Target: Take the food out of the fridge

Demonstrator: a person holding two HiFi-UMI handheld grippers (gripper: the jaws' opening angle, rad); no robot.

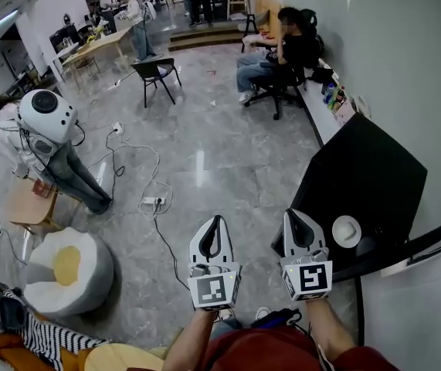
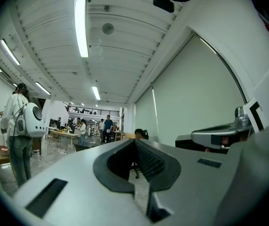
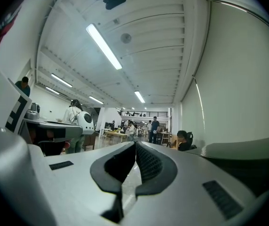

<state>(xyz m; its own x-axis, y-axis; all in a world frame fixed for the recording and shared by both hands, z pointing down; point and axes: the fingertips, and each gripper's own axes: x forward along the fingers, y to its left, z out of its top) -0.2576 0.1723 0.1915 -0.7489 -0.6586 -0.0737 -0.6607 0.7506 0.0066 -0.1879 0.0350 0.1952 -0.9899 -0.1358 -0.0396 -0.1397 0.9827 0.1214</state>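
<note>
A low black cabinet-like fridge [image 1: 367, 176] stands against the wall at the right, its door shut, with a round white object [image 1: 347, 230] on its top. No food shows in any view. My left gripper [image 1: 217, 219] is held over the floor, left of the fridge, with its jaws closed tip to tip and nothing between them [image 2: 135, 141]. My right gripper [image 1: 293, 214] hovers at the fridge's near left corner, also shut and empty [image 3: 135, 143]. Both grippers point forward into the room and touch nothing.
The grey stone floor [image 1: 205, 153] carries a power strip with trailing cables [image 1: 152, 202]. A round white beanbag stool [image 1: 66, 269] sits at the lower left. A person with a white backpack [image 1: 46, 118] stands left; another person sits on an office chair [image 1: 282, 52] by the wall.
</note>
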